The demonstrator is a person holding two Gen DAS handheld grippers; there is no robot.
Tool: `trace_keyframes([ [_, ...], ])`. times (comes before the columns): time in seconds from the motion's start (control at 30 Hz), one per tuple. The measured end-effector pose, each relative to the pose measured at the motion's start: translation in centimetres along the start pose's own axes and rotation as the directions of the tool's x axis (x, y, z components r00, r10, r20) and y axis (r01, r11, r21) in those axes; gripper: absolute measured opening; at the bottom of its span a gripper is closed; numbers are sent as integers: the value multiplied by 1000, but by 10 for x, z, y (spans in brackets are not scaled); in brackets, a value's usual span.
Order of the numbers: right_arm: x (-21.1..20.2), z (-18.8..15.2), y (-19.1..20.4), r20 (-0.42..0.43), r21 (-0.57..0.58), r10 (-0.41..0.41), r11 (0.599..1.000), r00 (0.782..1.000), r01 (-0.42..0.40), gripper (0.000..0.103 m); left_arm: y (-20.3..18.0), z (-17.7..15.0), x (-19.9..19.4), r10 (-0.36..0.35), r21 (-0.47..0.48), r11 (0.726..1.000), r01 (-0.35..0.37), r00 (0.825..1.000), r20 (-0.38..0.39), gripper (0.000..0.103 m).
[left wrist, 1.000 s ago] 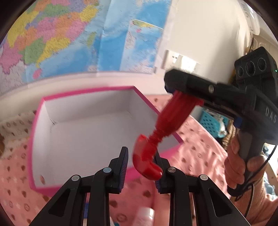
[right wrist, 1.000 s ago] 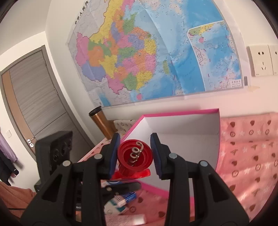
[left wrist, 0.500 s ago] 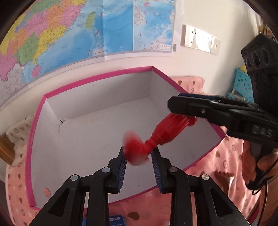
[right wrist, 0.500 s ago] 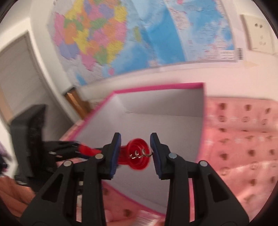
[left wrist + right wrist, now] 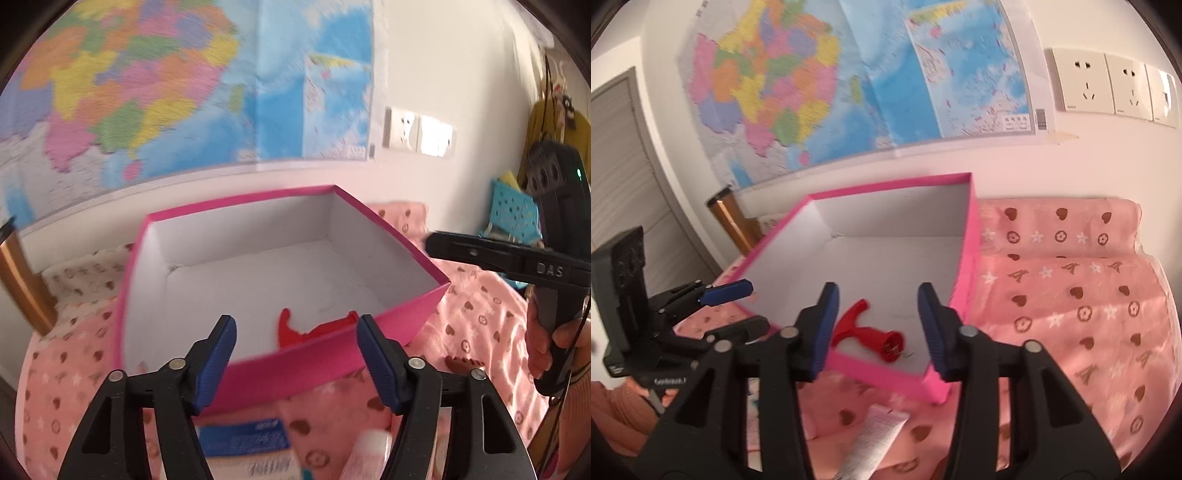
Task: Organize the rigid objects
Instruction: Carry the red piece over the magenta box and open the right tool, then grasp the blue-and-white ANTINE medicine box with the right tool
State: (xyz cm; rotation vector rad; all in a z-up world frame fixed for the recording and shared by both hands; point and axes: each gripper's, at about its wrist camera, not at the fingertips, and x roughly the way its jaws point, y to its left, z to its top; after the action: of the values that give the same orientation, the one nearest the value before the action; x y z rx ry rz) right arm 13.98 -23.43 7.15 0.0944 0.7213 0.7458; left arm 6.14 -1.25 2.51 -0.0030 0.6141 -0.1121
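With the red corkscrew (image 5: pixel 866 334) lying on the floor of the pink box (image 5: pixel 973 236) near its front wall, both the left gripper (image 5: pixel 295 354) and right gripper (image 5: pixel 877 325) are spread and empty, so the next item is best approached with jaws kept wide and lifted clear of the rim.

Your right gripper (image 5: pixel 879 325) hangs with its blue-padded jaws spread wide and nothing between them. Past them, a red plastic corkscrew with a T-shaped handle (image 5: pixel 868 334) lies on its side on the white floor of the pink-rimmed cardboard box (image 5: pixel 973 236), near the front wall. Your left gripper (image 5: pixel 727 288) sits at the box's left edge, above the pink heart-patterned cloth (image 5: pixel 1071 295).
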Motion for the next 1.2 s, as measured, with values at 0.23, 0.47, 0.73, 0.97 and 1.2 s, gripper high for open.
trace_keyframes([
  [0.23,-2,-31,32,-73,-35,82,996,994,-85,51,36,-37,-29,74,-73,994,-76,997,-35,72],
  [0.47,25,-60,60,-182,-27,152,987,972,-159,51,62,-75,-31,122,-143,980,-139,985,-118,72],
  [0.73,69,-77,95,-297,-41,180,979,938,-201,51,81,-94,-29,100,-185,974,-131,981,-167,72],
  [0.97,99,-77,105,-342,3,194,979,920,-205,51,88,-87,-12,33,-208,975,-72,982,-186,66],
  [1.2,128,-79,93,-395,107,212,977,894,-184,50,103,-83,0,-68,-282,959,8,977,-204,64],
])
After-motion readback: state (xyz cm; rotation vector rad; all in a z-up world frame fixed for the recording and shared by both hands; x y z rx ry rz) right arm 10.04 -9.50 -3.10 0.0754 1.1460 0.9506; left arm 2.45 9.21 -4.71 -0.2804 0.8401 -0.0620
